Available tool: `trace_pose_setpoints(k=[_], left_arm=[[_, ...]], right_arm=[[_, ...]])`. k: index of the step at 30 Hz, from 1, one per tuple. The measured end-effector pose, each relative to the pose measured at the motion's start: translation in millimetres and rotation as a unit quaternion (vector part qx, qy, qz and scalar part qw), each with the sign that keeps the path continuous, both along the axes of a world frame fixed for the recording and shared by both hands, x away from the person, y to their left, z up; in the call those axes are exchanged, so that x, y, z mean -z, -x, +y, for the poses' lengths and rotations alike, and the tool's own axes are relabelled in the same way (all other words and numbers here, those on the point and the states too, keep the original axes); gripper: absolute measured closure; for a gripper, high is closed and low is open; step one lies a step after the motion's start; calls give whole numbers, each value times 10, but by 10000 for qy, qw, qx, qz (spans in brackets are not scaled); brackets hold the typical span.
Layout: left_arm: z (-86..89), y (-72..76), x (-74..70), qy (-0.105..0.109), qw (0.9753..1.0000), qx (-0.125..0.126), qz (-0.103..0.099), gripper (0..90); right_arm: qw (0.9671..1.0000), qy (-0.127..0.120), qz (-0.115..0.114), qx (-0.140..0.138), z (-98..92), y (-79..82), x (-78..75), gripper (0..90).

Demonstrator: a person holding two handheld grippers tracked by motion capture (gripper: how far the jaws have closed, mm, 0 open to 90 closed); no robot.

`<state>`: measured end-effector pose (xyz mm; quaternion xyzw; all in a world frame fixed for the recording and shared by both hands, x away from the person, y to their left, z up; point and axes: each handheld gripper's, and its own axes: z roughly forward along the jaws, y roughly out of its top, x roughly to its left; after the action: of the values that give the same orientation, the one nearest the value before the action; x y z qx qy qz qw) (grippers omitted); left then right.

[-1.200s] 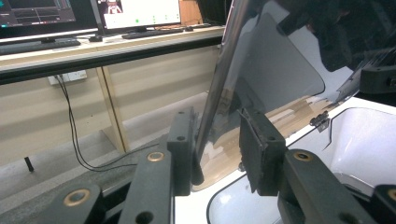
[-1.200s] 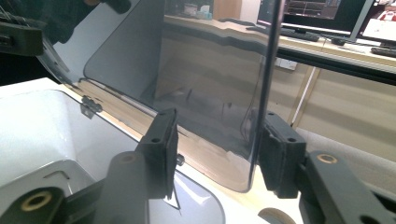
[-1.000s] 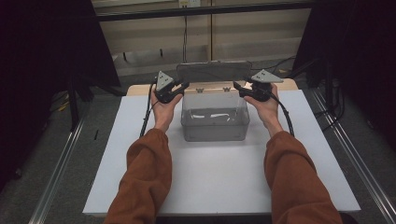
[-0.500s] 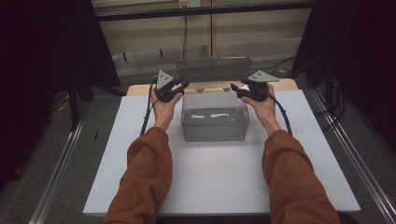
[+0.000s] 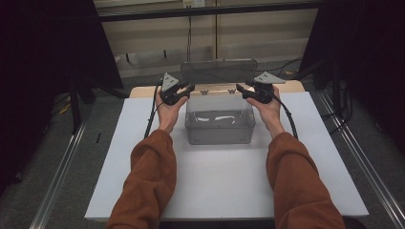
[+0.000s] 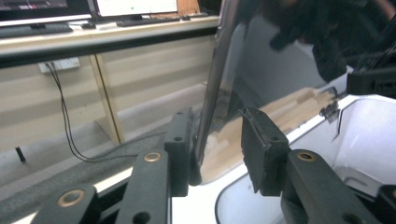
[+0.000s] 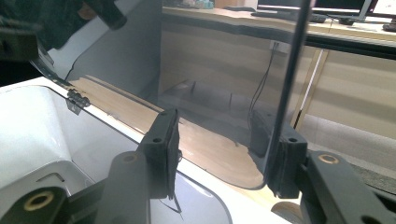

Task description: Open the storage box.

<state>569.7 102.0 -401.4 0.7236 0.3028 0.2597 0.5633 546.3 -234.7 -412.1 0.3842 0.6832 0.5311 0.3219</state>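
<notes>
Clear hinged box [image 5: 219, 121] mid-table, lid [image 5: 218, 71] raised upright | left gripper [image 6: 217, 149] and right gripper [image 7: 219, 149] straddling lid's side edges, jaws apart, not clamped | likely lid-handling step | next: pinch edges, swing evenly

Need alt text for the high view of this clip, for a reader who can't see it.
A person holds a clear plastic box on a white table, its hinged lid raised upright at the back. The left gripper and right gripper each meet a lower corner of the lid. Orange sleeves enter from the bottom.
</notes>
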Motion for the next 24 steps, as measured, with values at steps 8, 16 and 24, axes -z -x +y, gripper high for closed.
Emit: trace_pose_setpoints(k=[8,16,24], left_arm=[[-18,-29,20,27,10000,-28,17,628],[-21,-65,43,10,10000,-69,57,635],[-26,-92,80,149,9997,-35,171,603]], right_arm=[[10000,28,35,20,11,-17,-10,509],[9999,66,62,52,18,-37,-25,516],[9998,46,106,141,30,-57,-23,511]])
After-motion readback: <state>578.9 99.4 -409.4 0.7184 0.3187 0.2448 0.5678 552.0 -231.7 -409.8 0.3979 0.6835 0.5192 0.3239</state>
